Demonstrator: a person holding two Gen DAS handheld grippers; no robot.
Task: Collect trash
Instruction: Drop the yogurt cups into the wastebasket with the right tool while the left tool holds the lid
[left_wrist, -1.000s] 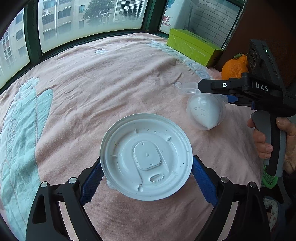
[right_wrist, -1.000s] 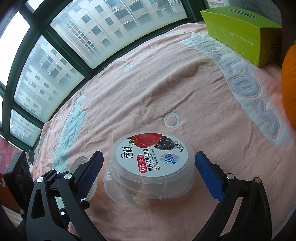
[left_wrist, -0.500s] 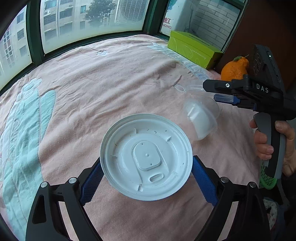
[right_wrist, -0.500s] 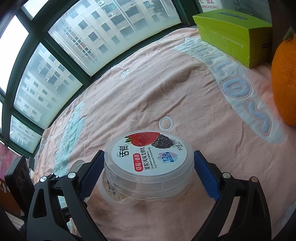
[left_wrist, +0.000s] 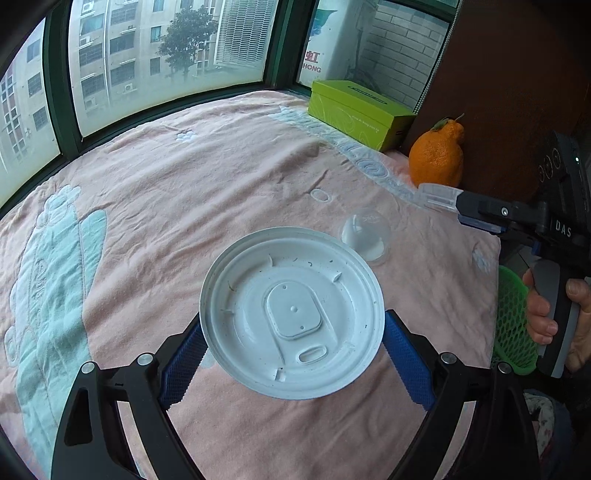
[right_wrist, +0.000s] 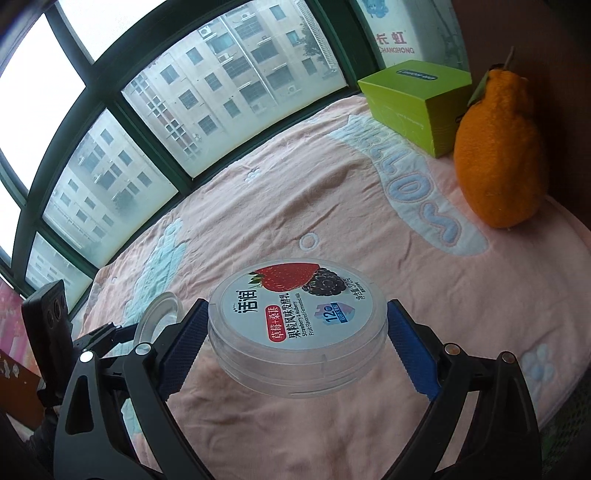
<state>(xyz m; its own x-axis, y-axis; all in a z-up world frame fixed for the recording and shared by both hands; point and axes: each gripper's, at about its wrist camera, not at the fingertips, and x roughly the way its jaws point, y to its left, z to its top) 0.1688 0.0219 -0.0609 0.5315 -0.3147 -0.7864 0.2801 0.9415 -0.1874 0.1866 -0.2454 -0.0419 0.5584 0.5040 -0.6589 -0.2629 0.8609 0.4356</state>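
Observation:
My left gripper (left_wrist: 291, 354) is shut on a white round cup lid (left_wrist: 291, 314), held above the pink blanket (left_wrist: 184, 184). My right gripper (right_wrist: 295, 339) is shut on a clear yogurt container with a strawberry label (right_wrist: 295, 314) and holds it above the blanket. In the left wrist view the right gripper comes in from the right with the container's clear edge (left_wrist: 439, 195) showing at its tip. A clear dome cup (left_wrist: 365, 236) lies on the blanket just beyond the white lid. In the right wrist view the left gripper and its lid's edge (right_wrist: 157, 317) sit at the lower left.
A green box (left_wrist: 358, 110) (right_wrist: 417, 103) and an orange fruit (left_wrist: 437, 155) (right_wrist: 498, 158) stand at the blanket's far right by a dark wall. A green mesh basket (left_wrist: 511, 321) hangs off the right edge. Windows run along the back.
My right gripper closed on the yogurt container, lifted it and drew back to the right. The clear dome cup stayed behind on the blanket. My left gripper rose with the lid.

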